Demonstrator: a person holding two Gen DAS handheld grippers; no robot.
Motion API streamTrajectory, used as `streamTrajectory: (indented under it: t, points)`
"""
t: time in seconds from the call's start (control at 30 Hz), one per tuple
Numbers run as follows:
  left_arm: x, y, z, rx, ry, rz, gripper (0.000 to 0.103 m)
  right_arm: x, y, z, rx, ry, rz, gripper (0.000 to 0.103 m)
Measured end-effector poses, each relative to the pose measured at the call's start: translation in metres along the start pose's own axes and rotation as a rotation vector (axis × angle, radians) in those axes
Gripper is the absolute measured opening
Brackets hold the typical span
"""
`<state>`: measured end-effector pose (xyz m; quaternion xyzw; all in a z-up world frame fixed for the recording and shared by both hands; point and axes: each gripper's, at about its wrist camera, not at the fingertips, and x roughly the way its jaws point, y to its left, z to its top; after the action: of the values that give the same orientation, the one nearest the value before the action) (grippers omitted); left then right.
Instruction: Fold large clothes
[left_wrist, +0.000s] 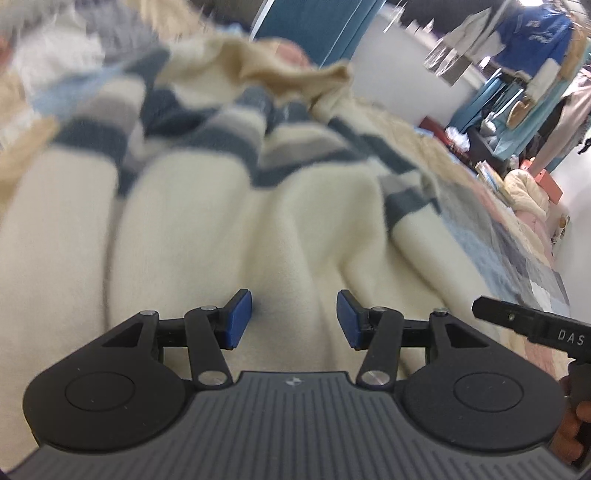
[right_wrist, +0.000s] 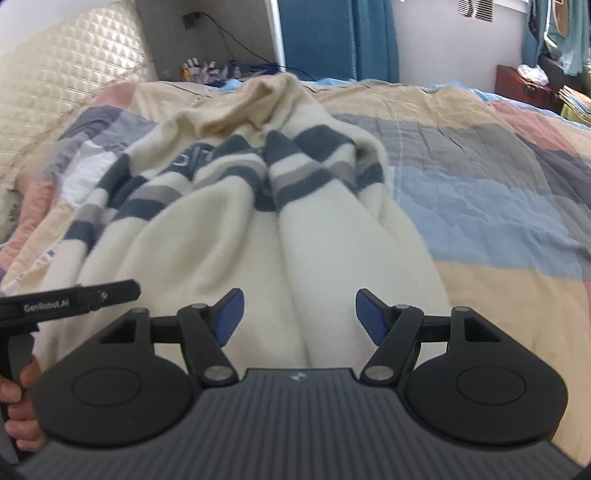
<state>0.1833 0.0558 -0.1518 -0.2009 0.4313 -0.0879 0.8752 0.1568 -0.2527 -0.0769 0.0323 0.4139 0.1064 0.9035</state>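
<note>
Right wrist alone shows the headboard (right_wrist: 70, 62); both claws, left claw (left_wrist: 294, 319) and right claw (right_wrist: 299, 316), gape over the striped sweater (right_wrist: 229, 229).

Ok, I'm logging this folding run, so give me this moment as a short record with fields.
garment: cream sweater with blue and grey stripes, bunched in long folds
surface: patchwork quilt on a bed
left gripper: open, nothing between its pads, over the cream fabric
right gripper: open, nothing held, over the sweater's near end
fold status: not yet folded
background: quilted headboard, blue curtain
</note>
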Motion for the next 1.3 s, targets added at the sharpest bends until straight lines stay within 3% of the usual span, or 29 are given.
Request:
streamTrajectory:
  t: [0.13, 0.27, 0.7, 0.77, 0.8, 0.87, 0.93, 1.1, 1.3]
  points:
    - [0.012, 0.006, 0.000, -0.044, 0.042, -0.002, 0.057, 0.013, -0.012, 0.001, 0.045, 0.037, -0.034, 0.072]
    - [0.012, 0.010, -0.001, -0.073, 0.034, -0.012, 0.057, 0.011, -0.022, 0.004, 0.101, 0.011, -0.023, 0.096]
    - [0.010, 0.022, 0.001, -0.197, 0.007, -0.052, 0.057, 0.044, -0.014, -0.015, -0.020, 0.118, -0.127, 0.095]
    - [0.009, 0.021, 0.001, -0.198, 0.003, -0.053, 0.057, 0.045, -0.015, -0.013, -0.020, 0.112, -0.143, 0.077]
    - [0.008, 0.021, 0.001, -0.193, 0.001, -0.052, 0.057, 0.044, -0.016, -0.011, -0.015, 0.106, -0.141, 0.073]
    - [0.006, 0.021, 0.001, -0.187, -0.005, -0.050, 0.057, 0.039, -0.019, -0.007, 0.014, 0.091, -0.133, 0.052]
    - [0.005, 0.022, 0.001, -0.186, -0.012, -0.051, 0.057, 0.030, -0.024, -0.001, 0.047, 0.073, -0.127, 0.039]
    - [-0.002, 0.026, 0.002, -0.189, -0.037, -0.059, 0.057, 0.010, -0.042, 0.024, 0.096, 0.021, -0.132, 0.028]
    - [-0.009, 0.030, 0.006, -0.192, -0.066, -0.071, 0.057, -0.005, -0.072, 0.085, 0.078, -0.060, -0.208, 0.021]
